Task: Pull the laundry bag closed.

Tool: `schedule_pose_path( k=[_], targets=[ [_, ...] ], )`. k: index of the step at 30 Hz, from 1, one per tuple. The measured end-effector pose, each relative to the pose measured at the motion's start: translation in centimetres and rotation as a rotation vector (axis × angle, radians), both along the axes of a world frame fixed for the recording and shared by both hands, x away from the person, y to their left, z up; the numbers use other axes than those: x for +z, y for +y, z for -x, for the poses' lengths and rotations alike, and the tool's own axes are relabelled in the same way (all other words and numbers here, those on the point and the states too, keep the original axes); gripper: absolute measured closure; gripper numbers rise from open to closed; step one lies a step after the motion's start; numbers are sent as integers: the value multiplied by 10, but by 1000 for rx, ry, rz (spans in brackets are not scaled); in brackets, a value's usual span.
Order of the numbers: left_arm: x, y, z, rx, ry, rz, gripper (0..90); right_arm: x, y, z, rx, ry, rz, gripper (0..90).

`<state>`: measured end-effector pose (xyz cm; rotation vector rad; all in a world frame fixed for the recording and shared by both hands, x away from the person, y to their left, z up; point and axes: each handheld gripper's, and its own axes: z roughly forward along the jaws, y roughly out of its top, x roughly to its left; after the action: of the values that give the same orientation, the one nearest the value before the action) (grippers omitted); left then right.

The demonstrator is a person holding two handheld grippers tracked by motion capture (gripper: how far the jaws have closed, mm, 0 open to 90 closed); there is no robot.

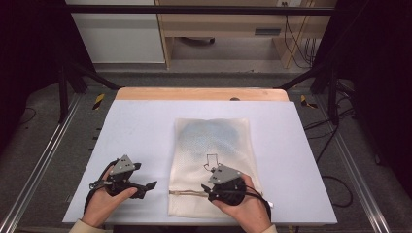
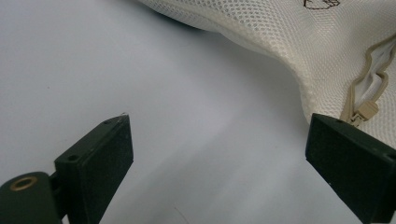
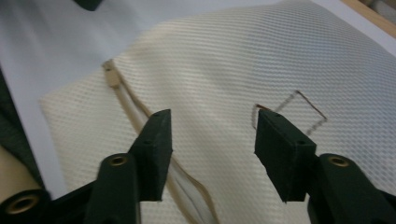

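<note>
Cream mesh zip bag [image 1: 211,145] lies flat mid-surface: light, limp, prob. snaggy. Best grab: tan zipper pull [image 2: 366,112] or a hem. Left gripper [image 1: 150,186] and right gripper [image 3: 212,135] fingers apart, empty.

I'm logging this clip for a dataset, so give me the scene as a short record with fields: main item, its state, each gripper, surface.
item: cream mesh laundry bag, lying flat
zipper: tan zipper at the bag's near end, partly open
left gripper: left gripper open, beside the bag over bare table, holding nothing
right gripper: right gripper open, above the bag near the zipper, nothing between its fingers
surface: pale table
</note>
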<state>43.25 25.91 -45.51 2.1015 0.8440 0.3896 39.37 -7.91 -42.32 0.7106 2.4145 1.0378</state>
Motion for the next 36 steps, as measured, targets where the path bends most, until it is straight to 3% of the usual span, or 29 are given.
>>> schedule_pose_path(
  k=[4, 7, 12, 18, 27, 36],
  targets=[
    [0, -1, 0, 4, 0, -11, 93, 1, 16, 3, 64, 0, 15, 564],
    [0, -2, 0, 4, -2, -15, 111, 2, 37, 5, 153, 15, 67, 635],
    [0, -2, 1, 6, -2, -20, 120, 1, 57, 6, 237, 25, 136, 675],
    [1, 3, -1, 33, -12, -43, 128, -1, 69, 2, 268, 37, 170, 690],
    [2, 17, -5, 109, -16, -34, 128, -7, 88, -3, 306, 77, 252, 685],
    [2, 15, -5, 103, -16, -38, 128, -14, 100, -10, 336, 101, 294, 696]
  ],
)
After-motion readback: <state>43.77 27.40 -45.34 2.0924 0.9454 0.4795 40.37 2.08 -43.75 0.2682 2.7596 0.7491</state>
